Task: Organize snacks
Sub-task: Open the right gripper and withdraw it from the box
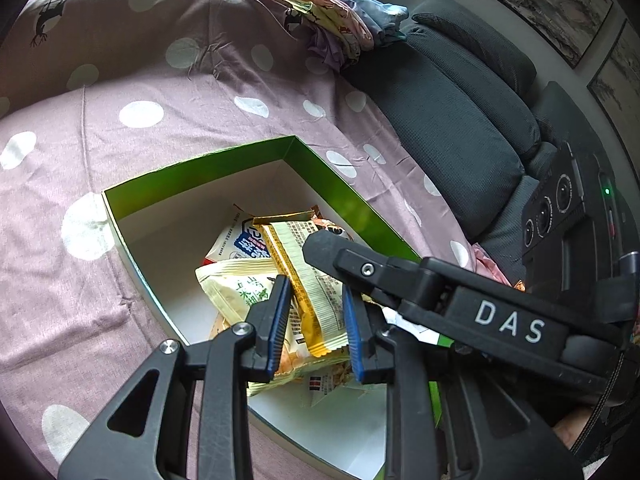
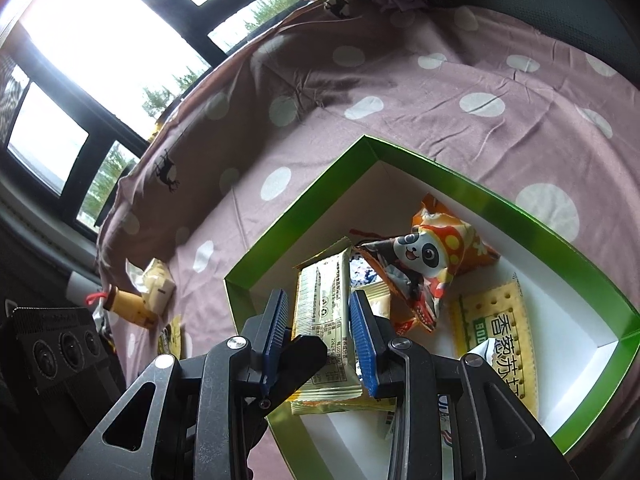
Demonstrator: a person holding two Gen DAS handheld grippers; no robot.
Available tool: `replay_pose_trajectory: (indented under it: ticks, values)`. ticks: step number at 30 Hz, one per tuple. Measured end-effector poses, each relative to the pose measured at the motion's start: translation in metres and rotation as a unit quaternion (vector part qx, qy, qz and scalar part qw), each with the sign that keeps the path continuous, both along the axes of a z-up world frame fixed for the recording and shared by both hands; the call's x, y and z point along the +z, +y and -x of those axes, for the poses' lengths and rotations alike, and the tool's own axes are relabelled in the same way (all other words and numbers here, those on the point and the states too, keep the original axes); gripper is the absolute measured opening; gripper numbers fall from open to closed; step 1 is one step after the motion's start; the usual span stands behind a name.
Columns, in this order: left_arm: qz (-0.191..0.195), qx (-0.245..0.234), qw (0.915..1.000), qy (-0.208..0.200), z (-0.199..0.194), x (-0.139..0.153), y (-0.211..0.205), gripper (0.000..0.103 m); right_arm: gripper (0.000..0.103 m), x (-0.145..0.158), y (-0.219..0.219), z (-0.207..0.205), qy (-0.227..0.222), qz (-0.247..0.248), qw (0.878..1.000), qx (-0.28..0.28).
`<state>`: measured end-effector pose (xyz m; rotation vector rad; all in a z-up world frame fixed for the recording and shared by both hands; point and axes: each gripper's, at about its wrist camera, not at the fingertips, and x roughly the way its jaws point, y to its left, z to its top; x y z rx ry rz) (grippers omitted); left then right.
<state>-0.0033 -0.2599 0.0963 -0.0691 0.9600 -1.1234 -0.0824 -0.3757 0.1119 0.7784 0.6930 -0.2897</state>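
A green box with a white inside [image 1: 208, 168] [image 2: 304, 208] lies on the dotted mauve cloth and holds several snack packs. My left gripper [image 1: 316, 304] hovers open over the box, with a long yellow snack bar [image 1: 308, 280] lying between its blue pads, untouched on either side. My right gripper [image 2: 320, 316] is also open over the same bar [image 2: 324, 320], which lies on top of the pile. The right gripper's body crosses the left wrist view [image 1: 460, 300]. A panda pack [image 2: 424, 264] and a cracker pack [image 2: 500, 320] lie further inside the box.
Loose snacks [image 2: 152, 284] lie on the cloth at its left edge. Folded clothes [image 1: 340, 12] are piled at the back. A dark grey sofa cushion [image 1: 452, 112] runs along the right. Windows are behind the cloth.
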Motion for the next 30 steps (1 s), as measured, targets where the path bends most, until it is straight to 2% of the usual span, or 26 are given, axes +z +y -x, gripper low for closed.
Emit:
replay_pose_trajectory:
  ticks: [3,6,8,10,13,18,20,21,23,25,27,28,30]
  values:
    - [0.000,0.002,1.0000,0.003,0.003,-0.002,-0.001,0.030,0.035,-0.002,-0.001,-0.001,0.012,-0.001,1.000,-0.004]
    - [0.003,0.008,1.0000,-0.003,0.007,0.001,0.003,0.039,0.035,-0.003,-0.002,0.000,0.015,-0.004,1.000,-0.006]
    - [0.006,0.012,0.9999,-0.003,0.009,0.003,0.008,0.053,0.035,0.000,0.000,0.001,0.009,-0.003,1.000,-0.005]
    - [0.009,0.014,0.9998,-0.006,0.011,0.007,0.014,0.055,0.035,0.004,0.003,0.002,0.005,0.004,1.000,-0.004]
    - [0.014,0.027,0.9994,-0.017,0.013,0.014,0.032,0.066,0.036,0.009,0.008,0.001,0.002,0.016,1.000,-0.004]
    - [0.023,0.088,0.9952,-0.037,0.012,0.025,0.083,0.078,0.045,0.017,0.017,0.001,-0.003,0.031,1.000,-0.001]
    - [0.019,0.124,0.9911,-0.045,0.009,0.028,0.111,0.082,0.056,0.019,0.020,0.000,-0.004,0.035,0.999,-0.001]
    - [0.013,0.145,0.9881,-0.050,0.008,0.029,0.125,0.083,0.062,0.020,0.022,0.000,-0.007,0.036,0.999,0.000]
    - [-0.012,0.192,0.9795,-0.060,0.003,0.029,0.155,0.083,0.062,0.021,0.026,-0.002,-0.007,0.039,0.999,0.003]
    - [-0.035,0.246,0.9663,-0.067,-0.001,0.029,0.189,0.084,0.062,0.023,0.031,-0.005,-0.003,0.043,0.999,0.001]
    - [-0.038,0.295,0.9520,-0.070,-0.003,0.025,0.226,0.089,0.064,0.025,0.040,-0.009,-0.001,0.052,0.999,0.005]
    - [-0.036,0.317,0.9450,-0.070,-0.002,0.021,0.245,0.092,0.076,0.026,0.045,-0.012,0.001,0.056,0.998,0.010]
    - [-0.033,0.358,0.9310,-0.062,-0.004,0.009,0.280,0.094,0.084,0.027,0.056,-0.018,-0.001,0.061,0.998,0.018]
